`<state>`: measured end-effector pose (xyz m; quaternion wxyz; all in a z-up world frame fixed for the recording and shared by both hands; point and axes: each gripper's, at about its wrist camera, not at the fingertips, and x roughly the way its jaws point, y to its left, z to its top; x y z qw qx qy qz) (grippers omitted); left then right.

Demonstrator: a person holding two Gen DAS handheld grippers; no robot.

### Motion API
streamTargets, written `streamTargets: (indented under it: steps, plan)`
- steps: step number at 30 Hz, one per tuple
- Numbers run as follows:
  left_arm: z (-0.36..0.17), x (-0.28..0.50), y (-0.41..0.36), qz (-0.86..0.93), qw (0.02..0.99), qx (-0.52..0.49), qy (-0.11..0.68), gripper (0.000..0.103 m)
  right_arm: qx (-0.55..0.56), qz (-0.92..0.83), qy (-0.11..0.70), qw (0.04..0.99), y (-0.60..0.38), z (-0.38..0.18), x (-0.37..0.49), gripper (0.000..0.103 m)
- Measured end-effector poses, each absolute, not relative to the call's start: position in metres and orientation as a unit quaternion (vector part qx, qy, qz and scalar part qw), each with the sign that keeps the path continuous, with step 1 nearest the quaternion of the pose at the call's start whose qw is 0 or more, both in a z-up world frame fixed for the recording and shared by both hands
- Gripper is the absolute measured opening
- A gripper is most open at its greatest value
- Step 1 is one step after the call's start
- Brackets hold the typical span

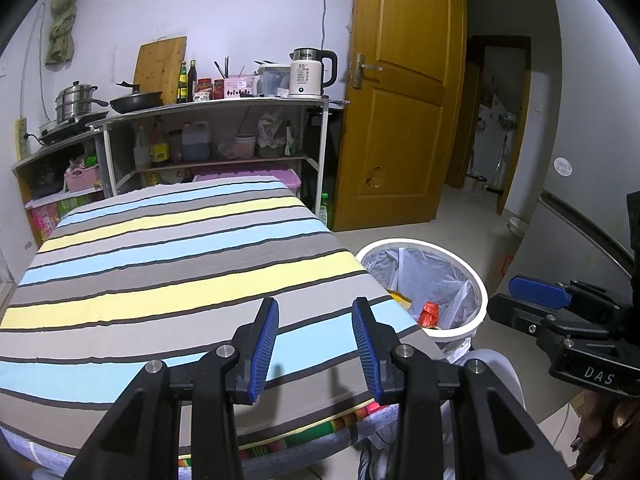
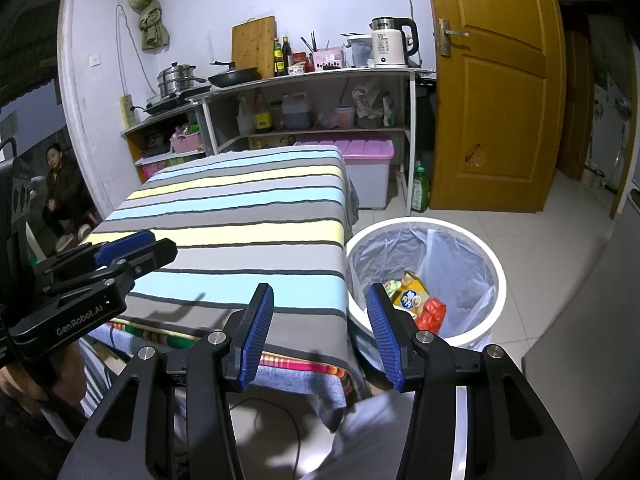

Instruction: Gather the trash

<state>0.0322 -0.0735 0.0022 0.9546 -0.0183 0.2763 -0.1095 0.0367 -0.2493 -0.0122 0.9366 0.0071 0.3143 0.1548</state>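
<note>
Above the near edge of a striped cloth-covered table (image 1: 168, 280), the left gripper (image 1: 316, 344) is held with its jaws partly apart; nothing is seen between the blue ribbed pads (image 1: 264, 344). Only the cloth shows through the gap. Beside it, to the right, the right gripper (image 2: 320, 332) is held over the table's near right corner, its jaws likewise spread and empty; through its gap the cloth edge and part of the bin are seen. Each gripper is caught in the other's view, at the frame edge.

On the tiled floor, just beside the table's right side, a white round trash bin (image 2: 498, 280) is stood, lined with a clear bag (image 2: 456, 264). Trash is seen inside it: a yellow printed packet (image 2: 412, 296) and a crumpled red wrapper (image 2: 432, 314), lying together near the bin's near wall. No trash is noted on the tabletop.

Farther back, shelving (image 1: 224, 132) against the wall is loaded with bottles, jars and a pink-lidded box. On its top a white kettle (image 1: 306, 76), a cutting board (image 1: 160, 68), a frying pan (image 1: 134, 102) and a steel steamer pot (image 1: 76, 102) are recorded. A wooden door (image 1: 404, 92) is stood open to the right. At far left in the right wrist view, a seated person (image 2: 64, 196) is partly seen.
</note>
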Motion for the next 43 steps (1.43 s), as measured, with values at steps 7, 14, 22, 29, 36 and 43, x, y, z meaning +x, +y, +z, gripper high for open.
streamTargets:
  steps: [7, 14, 22, 29, 36, 43]
  plan:
    - [0.002, 0.032, -0.074, -0.11, 0.955, -0.017, 0.276, 0.038, 0.008, 0.155, 0.314, 0.937, -0.249, -0.012, 0.037, 0.05]
    - [0.001, 0.031, -0.069, -0.11, 0.955, -0.017, 0.276, 0.038, 0.007, 0.156, 0.314, 0.937, -0.249, -0.012, 0.037, 0.05]
    - [0.002, 0.031, -0.071, -0.109, 0.955, -0.015, 0.276, 0.038, 0.007, 0.155, 0.315, 0.937, -0.248, -0.012, 0.037, 0.05]
    - [-0.001, 0.028, -0.062, -0.115, 0.954, -0.008, 0.277, 0.038, 0.007, 0.155, 0.315, 0.936, -0.247, -0.012, 0.037, 0.05]
    - [-0.001, 0.029, -0.06, -0.119, 0.954, -0.003, 0.274, 0.033, 0.004, 0.157, 0.316, 0.936, -0.246, -0.013, 0.038, 0.05]
    - [0.0, 0.03, -0.062, -0.12, 0.955, -0.001, 0.272, 0.033, 0.004, 0.157, 0.316, 0.936, -0.246, -0.015, 0.039, 0.05]
